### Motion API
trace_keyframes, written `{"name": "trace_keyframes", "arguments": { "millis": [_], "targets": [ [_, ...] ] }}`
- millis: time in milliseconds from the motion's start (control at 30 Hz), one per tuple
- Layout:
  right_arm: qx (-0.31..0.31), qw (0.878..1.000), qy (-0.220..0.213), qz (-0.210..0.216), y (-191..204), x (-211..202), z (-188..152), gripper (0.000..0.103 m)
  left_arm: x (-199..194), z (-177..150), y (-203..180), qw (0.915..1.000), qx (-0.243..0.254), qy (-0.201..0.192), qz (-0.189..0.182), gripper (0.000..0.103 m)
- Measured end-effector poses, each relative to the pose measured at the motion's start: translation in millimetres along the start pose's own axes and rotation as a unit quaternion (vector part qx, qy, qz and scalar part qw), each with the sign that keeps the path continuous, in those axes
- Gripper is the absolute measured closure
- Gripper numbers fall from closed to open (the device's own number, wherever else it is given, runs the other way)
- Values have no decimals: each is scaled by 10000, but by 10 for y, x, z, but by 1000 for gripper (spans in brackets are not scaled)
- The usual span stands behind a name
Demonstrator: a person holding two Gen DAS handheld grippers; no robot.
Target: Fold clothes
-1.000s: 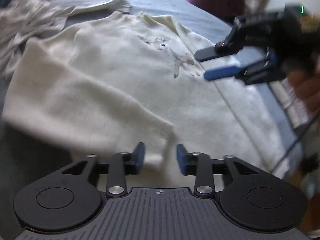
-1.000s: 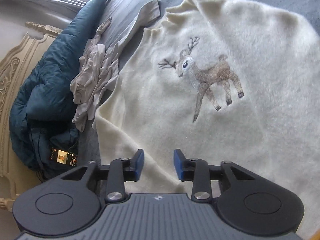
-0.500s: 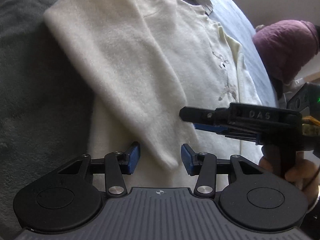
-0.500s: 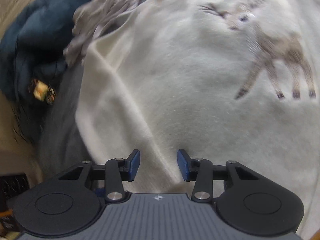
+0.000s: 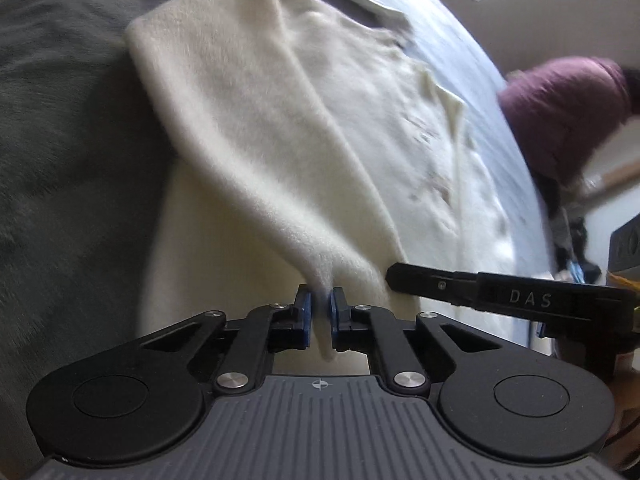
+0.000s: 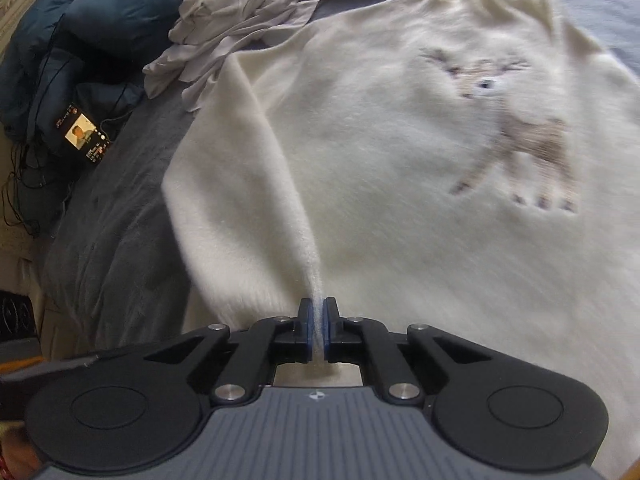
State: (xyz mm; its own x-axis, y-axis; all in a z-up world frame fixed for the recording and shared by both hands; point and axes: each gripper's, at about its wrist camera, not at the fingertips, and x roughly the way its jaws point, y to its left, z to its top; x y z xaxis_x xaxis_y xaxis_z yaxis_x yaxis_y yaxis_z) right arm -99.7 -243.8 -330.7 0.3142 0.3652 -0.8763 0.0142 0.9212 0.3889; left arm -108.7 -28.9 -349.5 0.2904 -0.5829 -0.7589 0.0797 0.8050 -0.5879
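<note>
Left wrist view shows our left gripper [image 5: 319, 312] clamped on a pinch of the fluffy cream sweater with an embroidered deer [image 5: 280, 128], which lies spread on the grey blanket [image 5: 60, 120]; our right gripper [image 6: 319, 322] is likewise pressed together on a fold of that sweater near its hem; a dark teal padded jacket [image 6: 80, 32] and crumpled pale cloth [image 6: 240, 12] lie beside it.

Both tongs — left [image 5: 319, 312], right [image 6: 319, 322] — have clamped onto the sweater [image 6: 400, 200].
</note>
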Motion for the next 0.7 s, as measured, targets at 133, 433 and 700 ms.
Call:
{"name": "trace_keyframes", "arguments": {
  "millis": [133,433,700],
  "targets": [
    [70,9995,179,-251,-59,-240,-244,98,-81,-220,-145,9994,201,215,-173,96],
    [-82,9965,804,-227,69,-232,-715,98,-173,-566,-24,9971,56,748,99,97],
    [-181,9943,1053,-6,253,-51,-899,98,-290,-628,135,9955,-2,803,504,97]
  ]
}}
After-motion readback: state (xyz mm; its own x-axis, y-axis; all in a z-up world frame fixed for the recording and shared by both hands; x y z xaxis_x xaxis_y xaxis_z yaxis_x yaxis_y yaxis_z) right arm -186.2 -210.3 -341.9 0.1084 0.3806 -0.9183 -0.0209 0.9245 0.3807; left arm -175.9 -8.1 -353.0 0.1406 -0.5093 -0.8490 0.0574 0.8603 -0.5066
